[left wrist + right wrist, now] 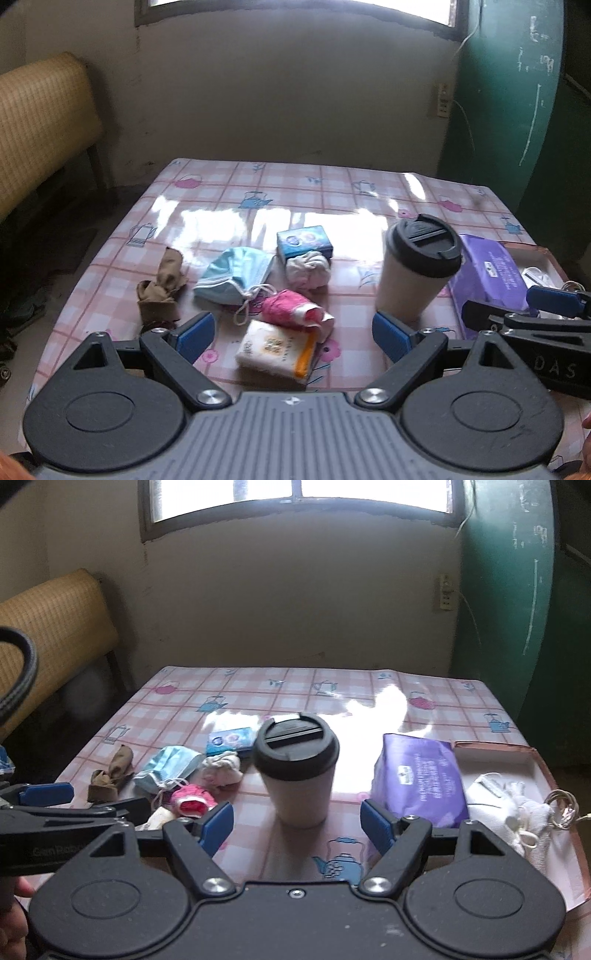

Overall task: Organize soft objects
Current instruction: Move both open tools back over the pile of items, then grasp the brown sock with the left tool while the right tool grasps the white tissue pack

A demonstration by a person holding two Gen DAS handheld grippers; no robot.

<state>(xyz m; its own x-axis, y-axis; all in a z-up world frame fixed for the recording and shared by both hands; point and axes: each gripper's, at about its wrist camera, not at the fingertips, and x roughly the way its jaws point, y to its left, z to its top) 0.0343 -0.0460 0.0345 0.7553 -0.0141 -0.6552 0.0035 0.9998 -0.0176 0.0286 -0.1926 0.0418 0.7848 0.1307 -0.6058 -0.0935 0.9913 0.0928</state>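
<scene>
The soft things, like the blue face mask and pink sock, lay loose on the table, waiting for sorting. Both the left gripper and right gripper were wide apart, holding nothing. Only the right view showed the box's white cloth.

The far half of the bench lies bare up to the wall, open for a pass. A tall cup with a black lid stands upright in the middle, straight ahead of the right tool, whose jaws stand wide with nothing between them. Left of the cup, a face mask, a brown sock, a pink cloth, a white cloth, a small blue box and a tissue pack crowd together with little gap. Right of the cup, past a bare strip, a purple packet lies against a shallow box.
</scene>
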